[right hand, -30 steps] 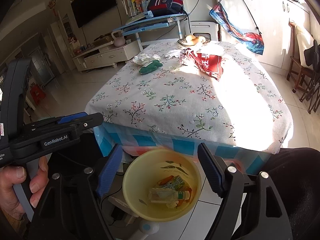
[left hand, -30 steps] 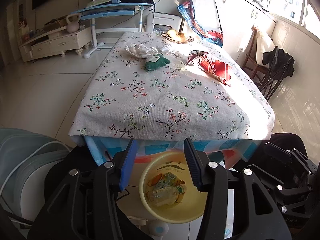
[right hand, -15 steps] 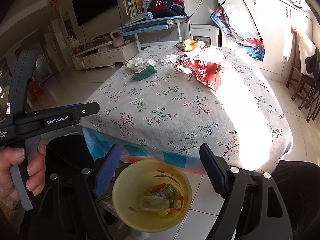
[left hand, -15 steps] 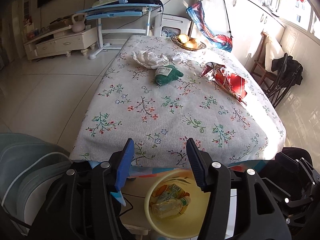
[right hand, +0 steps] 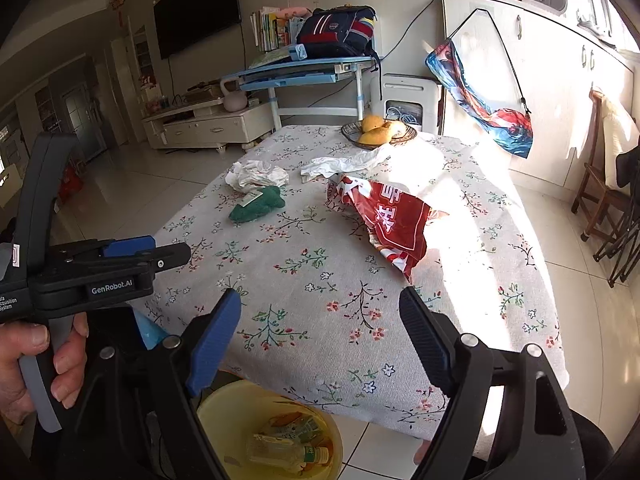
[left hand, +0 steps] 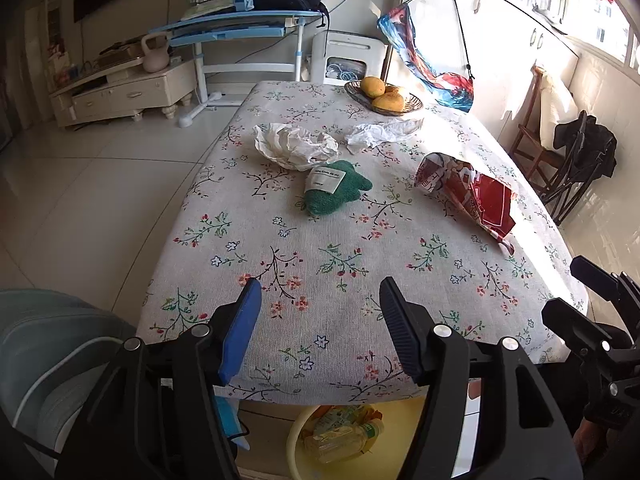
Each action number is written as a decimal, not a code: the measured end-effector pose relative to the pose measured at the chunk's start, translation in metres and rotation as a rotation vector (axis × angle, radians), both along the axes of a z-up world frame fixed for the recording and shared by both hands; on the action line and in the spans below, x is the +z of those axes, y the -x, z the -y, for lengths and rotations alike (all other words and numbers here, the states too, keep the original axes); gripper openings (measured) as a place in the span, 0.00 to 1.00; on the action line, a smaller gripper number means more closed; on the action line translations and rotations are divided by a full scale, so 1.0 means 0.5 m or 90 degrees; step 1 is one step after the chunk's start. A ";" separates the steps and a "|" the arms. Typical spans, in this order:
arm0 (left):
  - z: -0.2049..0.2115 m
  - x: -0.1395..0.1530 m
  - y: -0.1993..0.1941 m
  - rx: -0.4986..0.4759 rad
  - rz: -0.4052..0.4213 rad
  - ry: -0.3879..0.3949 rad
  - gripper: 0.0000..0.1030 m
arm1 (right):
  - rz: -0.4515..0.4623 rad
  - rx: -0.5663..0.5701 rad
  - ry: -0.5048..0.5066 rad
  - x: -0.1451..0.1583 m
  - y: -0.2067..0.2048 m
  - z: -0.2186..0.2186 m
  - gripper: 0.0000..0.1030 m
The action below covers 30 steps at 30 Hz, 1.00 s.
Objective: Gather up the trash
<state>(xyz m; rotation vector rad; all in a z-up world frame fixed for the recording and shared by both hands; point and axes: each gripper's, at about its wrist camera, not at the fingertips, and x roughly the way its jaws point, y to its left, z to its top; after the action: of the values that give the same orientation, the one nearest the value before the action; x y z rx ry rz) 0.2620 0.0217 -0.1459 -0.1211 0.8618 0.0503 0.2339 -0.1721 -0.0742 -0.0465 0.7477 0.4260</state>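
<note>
- left hand-held gripper [left hand: 320,312] jaws spread wide, nothing between them, hanging over the near edge of the bench [left hand: 360,276] with floral cloth
- right hand-held gripper [right hand: 320,316] also spread wide and empty, over the near bench edge; in the right wrist view the left unit shows at 9 o'clock, held by the left hand [right hand: 36,364]
- yellow bin [right hand: 224,408] on the floor below the near bench edge, at 6 o'clock in both views, partly under the cloth overhang; a plastic bottle [right hand: 288,454] and other wrappers lie inside
- red snack bag [left hand: 468,196] lies flat on the bench at about 1 o'clock from the left hand-held gripper, in sunlight
- green cloth item with white label [left hand: 334,188] at 12 o'clock, mid bench, well apart from the red bag
- crumpled white paper [left hand: 296,146] just behind the green item, touching or nearly so, cannot tell
- second white crumpled sheet [left hand: 380,132] further back, toward 1 o'clock, near the basket
- wicker basket with yellow fruit [left hand: 384,96] at the far end of the bench
- blue desk with backpack [left hand: 256,28] beyond the bench at 11 o'clock
</note>
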 end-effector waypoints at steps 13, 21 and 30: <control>-0.015 -0.012 -0.111 0.027 0.001 0.017 0.65 | 0.030 0.017 0.061 -0.015 -0.157 -0.018 0.80; -0.029 -0.032 -0.182 0.050 -0.006 0.037 0.67 | 0.018 0.012 0.077 -0.045 -0.224 -0.025 0.80; -0.021 -0.053 -0.247 0.048 -0.013 0.031 0.70 | -0.006 0.002 0.049 -0.064 -0.241 -0.012 0.80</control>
<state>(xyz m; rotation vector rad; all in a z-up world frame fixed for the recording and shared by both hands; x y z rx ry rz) 0.3855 0.0319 -0.1722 -0.1991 0.8795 0.1014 0.3543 -0.1659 -0.1064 -0.1179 0.7738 0.4004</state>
